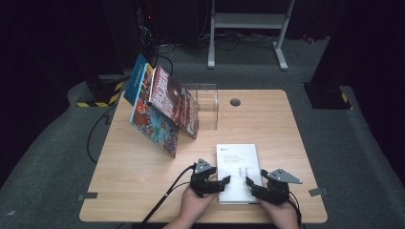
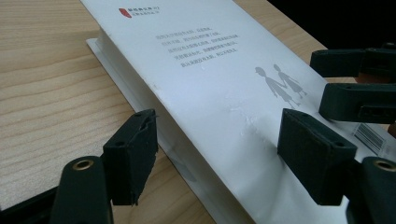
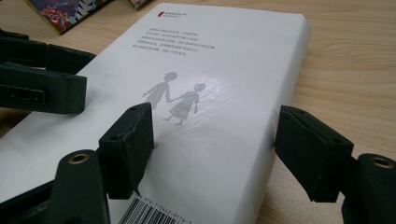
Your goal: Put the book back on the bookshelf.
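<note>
Table [image 1: 143,181], clear box [image 1: 206,107] beside books [image 1: 162,107]

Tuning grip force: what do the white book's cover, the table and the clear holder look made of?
White book: likely coated paper, satin; soft glare and small dents show. Table: light wood or wood-look laminate, matte; printed-looking grain. Clear holder: probably acrylic; transparent with bright edges.

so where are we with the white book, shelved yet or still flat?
Done: two colourful books lean at the clear stand. In hand: the white book lies flat on the table; left gripper and right gripper straddle its near edges, fingers open, not gripping. Left: probably grasp, lift and stand it alongside.
</note>
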The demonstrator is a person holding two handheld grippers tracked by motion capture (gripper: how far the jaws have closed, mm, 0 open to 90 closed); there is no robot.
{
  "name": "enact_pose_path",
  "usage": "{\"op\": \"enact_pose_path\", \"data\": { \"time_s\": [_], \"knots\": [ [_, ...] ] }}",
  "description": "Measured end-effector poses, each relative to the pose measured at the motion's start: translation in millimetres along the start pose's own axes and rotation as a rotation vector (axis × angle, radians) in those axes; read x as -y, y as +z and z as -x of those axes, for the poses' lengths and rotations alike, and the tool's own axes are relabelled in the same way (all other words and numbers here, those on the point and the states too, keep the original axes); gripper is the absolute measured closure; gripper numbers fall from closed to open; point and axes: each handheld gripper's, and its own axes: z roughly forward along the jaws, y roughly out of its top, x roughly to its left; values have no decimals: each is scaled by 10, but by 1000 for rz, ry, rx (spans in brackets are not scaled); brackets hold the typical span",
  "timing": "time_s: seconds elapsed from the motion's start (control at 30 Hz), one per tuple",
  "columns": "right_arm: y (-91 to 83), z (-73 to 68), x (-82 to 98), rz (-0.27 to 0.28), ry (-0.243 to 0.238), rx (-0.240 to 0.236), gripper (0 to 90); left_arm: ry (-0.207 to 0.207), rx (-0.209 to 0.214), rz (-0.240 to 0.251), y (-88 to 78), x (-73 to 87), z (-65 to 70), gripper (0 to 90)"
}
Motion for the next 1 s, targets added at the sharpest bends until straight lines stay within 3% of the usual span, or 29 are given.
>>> {"op": "enact_pose_path", "data": {
  "time_s": [0.27,0.5,0.53,0.7,0.8,0.87,0.97,1.0],
  "knots": [
    [30,-76,-25,7,-6,55,291,-16,12,2,-75,29,-88,287],
    [150,-270,-91,-15,-46,-20,325,-26,-1,-2,-188,42,-202,292],
    [152,-271,-93,-15,-45,-21,325,-12,-3,-1,-198,42,-209,293],
    [97,-208,-50,-22,5,-28,311,10,7,-8,-213,42,-220,295],
    [113,-189,-34,-50,97,-80,299,11,8,-10,-203,39,-233,260],
    [122,-216,-39,-49,90,-64,292,24,16,-17,-198,26,-254,255],
    [150,-250,-66,-58,83,-60,292,-3,46,-38,-182,-2,-330,239],
    [180,-286,-78,-57,78,-66,291,-6,35,-40,-182,-9,-343,227]
  ]
}}
